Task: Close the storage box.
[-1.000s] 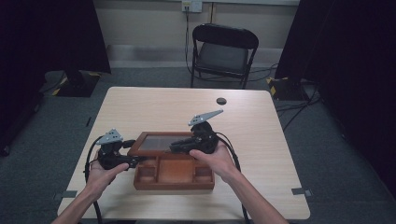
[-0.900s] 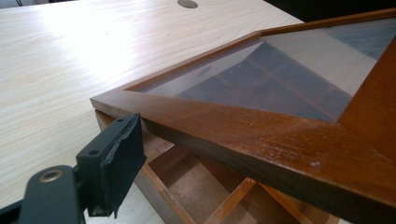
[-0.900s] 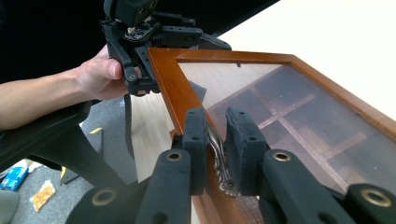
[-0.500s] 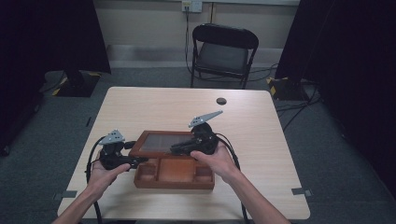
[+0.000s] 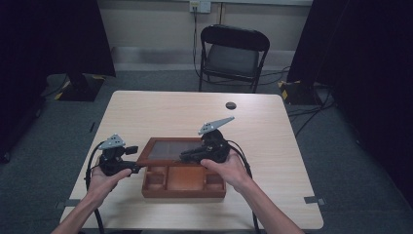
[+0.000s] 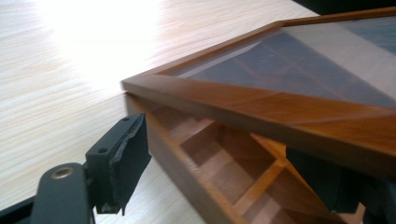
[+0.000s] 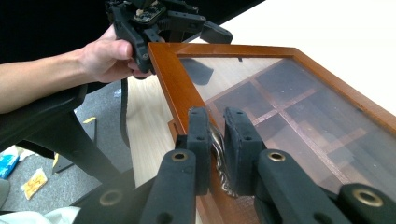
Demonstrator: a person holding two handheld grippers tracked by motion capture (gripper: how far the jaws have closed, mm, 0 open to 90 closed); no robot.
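A brown wooden box (image 5: 184,183) with several compartments lies near the table's front edge. Its glass-paned lid (image 5: 168,151) is tilted up at the front. My right gripper (image 5: 187,157) is shut on the small metal clasp (image 7: 218,156) on the lid's front frame (image 7: 170,79) and holds it raised. My left gripper (image 5: 132,168) stands open at the box's left end. The box's side wall (image 6: 187,163) is between its jaws, and the lid's corner (image 6: 280,107) passes just above them. The left gripper (image 7: 159,18) also appears beyond the lid in the right gripper view.
A small dark round object (image 5: 231,105) lies on the far part of the light wooden table (image 5: 160,112). A black folding chair (image 5: 229,53) stands behind the table. Cables trail from both grippers toward the front edge.
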